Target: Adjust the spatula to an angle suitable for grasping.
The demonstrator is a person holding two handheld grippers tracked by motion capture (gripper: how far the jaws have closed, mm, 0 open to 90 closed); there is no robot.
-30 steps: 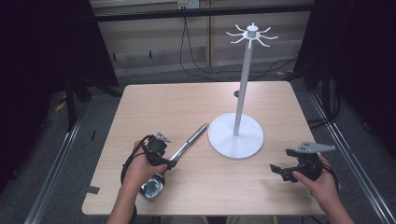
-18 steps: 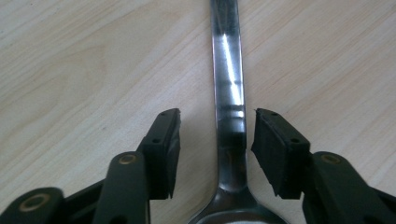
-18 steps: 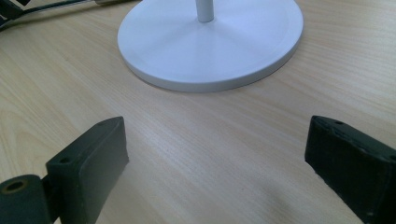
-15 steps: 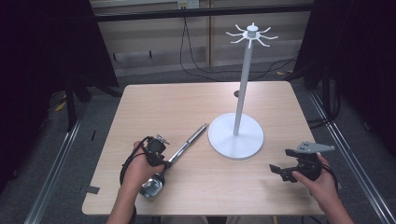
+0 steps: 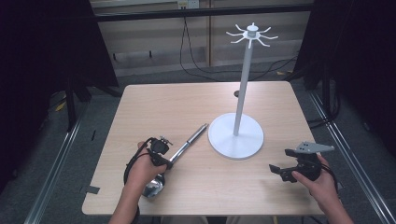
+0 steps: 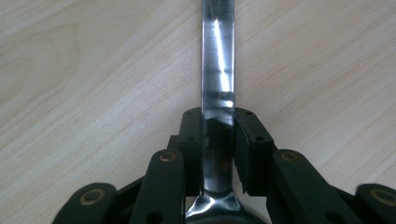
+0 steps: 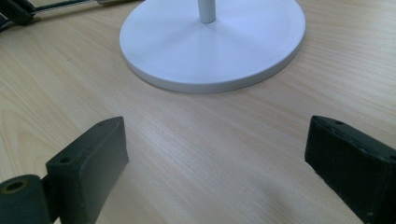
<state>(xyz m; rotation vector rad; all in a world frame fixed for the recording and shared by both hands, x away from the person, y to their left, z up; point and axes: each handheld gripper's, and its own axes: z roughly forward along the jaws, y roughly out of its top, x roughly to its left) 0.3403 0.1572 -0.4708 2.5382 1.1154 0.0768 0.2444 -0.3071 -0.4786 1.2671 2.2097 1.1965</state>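
Two grippers on my feed right now. The left gripper is clamped on the shiny metal ladle, jaws pinching the handle just above the bowl; in the left gripper view the handle runs straight up between the pads. The ladle lies on the wooden table, its tip pointing toward the white stand. The right gripper sits low near the table's front right, jaws spread wide, holding nothing, base of the stand ahead
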